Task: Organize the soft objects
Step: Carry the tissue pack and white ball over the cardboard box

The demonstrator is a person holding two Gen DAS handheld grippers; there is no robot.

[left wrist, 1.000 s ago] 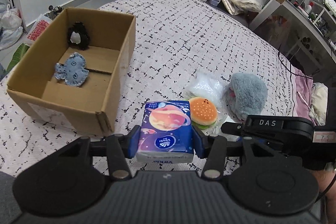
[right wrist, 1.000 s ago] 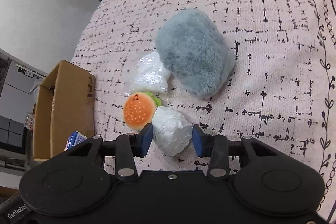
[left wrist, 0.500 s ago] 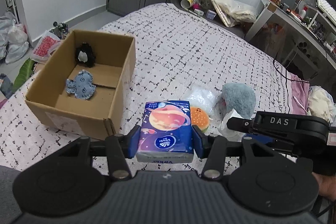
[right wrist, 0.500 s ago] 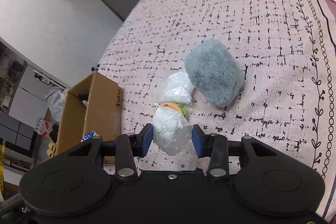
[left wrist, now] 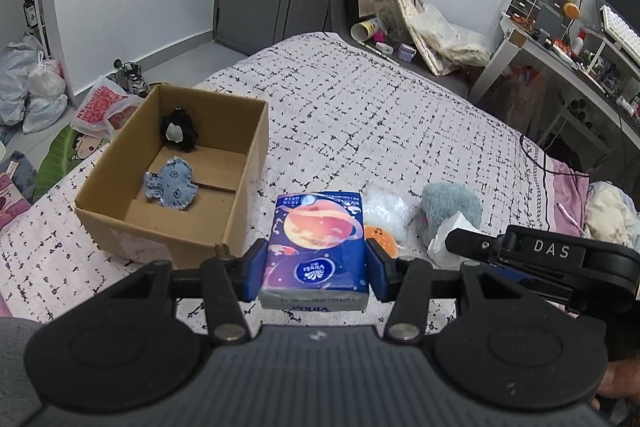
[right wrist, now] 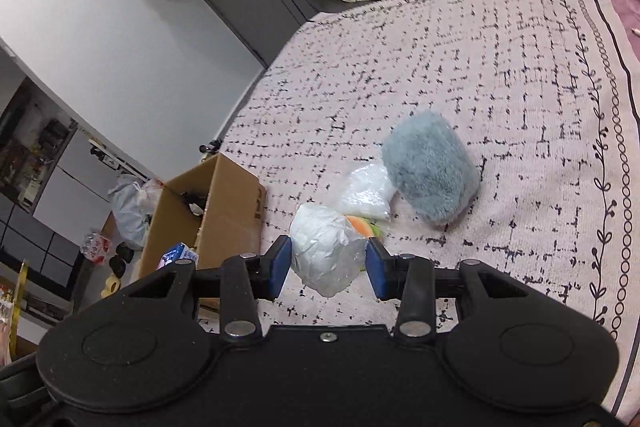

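My left gripper [left wrist: 316, 269] is shut on a blue tissue pack with a planet print [left wrist: 316, 247], held above the bed to the right of the cardboard box [left wrist: 244, 187]. The box holds a black plush [left wrist: 178, 131] and a denim patch toy [left wrist: 172, 183]. My right gripper [right wrist: 328, 263] is shut on a crumpled white plastic bundle [right wrist: 324, 251], lifted above the bed. A burger squishy [left wrist: 382, 239], a clear white bag [right wrist: 366, 195] and a grey-blue fluffy plush [right wrist: 430, 173] lie on the bed. The box also shows in the right wrist view [right wrist: 236, 199].
The patterned bedspread [left wrist: 380, 115] stretches far behind the objects. Plastic bags [left wrist: 32, 87] lie on the floor left of the bed. A cluttered desk [left wrist: 568, 59] stands at the right, and bags and bottles [left wrist: 420, 31] sit past the bed's far end.
Both grippers have risen from the bed with their loads. The white bundle has lifted off the bedspread beside the burger squishy. The view of the box and room has widened.
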